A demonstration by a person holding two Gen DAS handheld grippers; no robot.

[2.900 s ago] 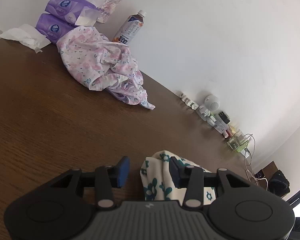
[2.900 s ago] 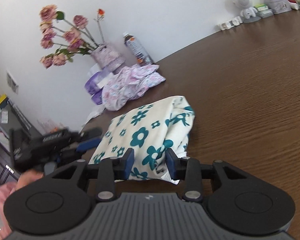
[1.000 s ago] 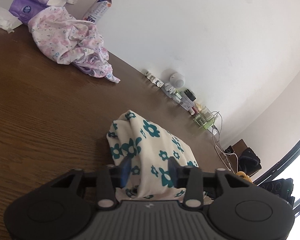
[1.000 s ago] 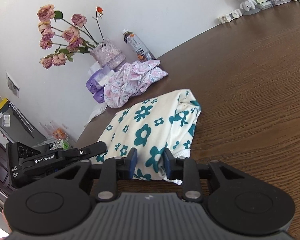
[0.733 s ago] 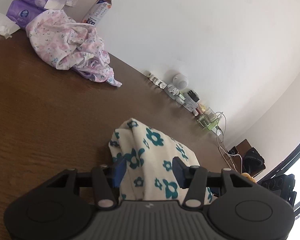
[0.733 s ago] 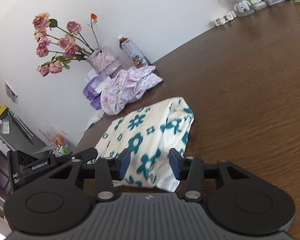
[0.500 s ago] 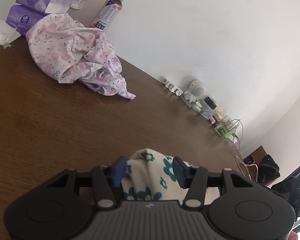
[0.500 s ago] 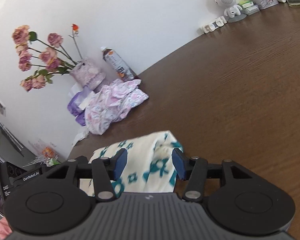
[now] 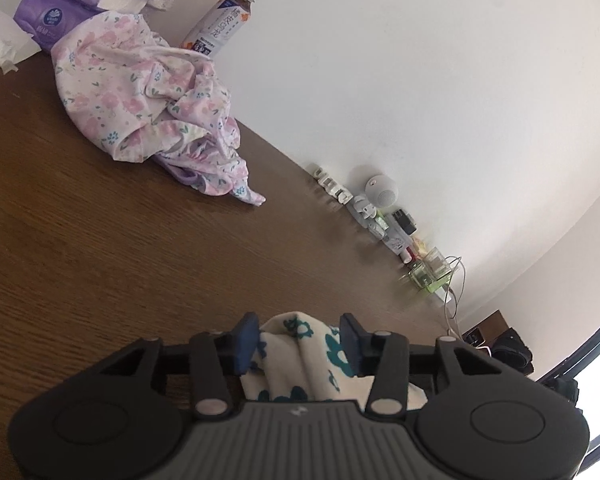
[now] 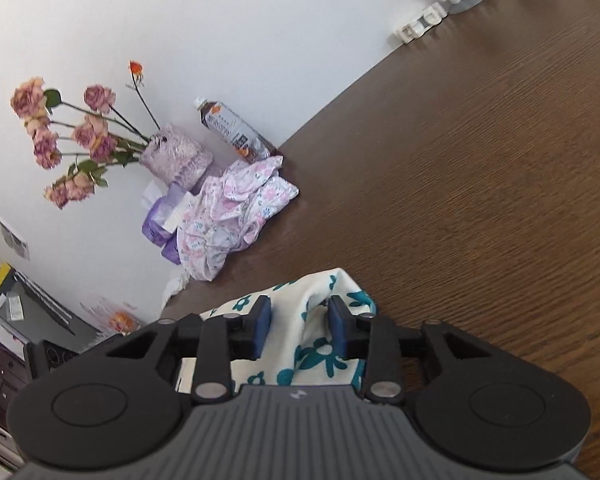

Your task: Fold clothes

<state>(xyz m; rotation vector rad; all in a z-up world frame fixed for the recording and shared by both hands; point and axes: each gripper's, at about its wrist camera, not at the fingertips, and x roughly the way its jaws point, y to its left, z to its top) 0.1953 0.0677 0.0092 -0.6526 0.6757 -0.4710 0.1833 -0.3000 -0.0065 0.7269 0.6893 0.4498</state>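
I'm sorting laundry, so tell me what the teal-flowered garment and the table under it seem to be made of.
The teal-flowered garment looks like soft matte woven or knit cloth, perhaps cotton: it slumps in rounded folds. The table looks like dark wood or wood veneer with a low sheen: grain lines run along it.

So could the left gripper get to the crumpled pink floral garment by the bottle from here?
Probably yes. The left gripper has open jaws, bare table lies between it and the pink floral garment, and only the teal-flowered cloth sits between the jaws.
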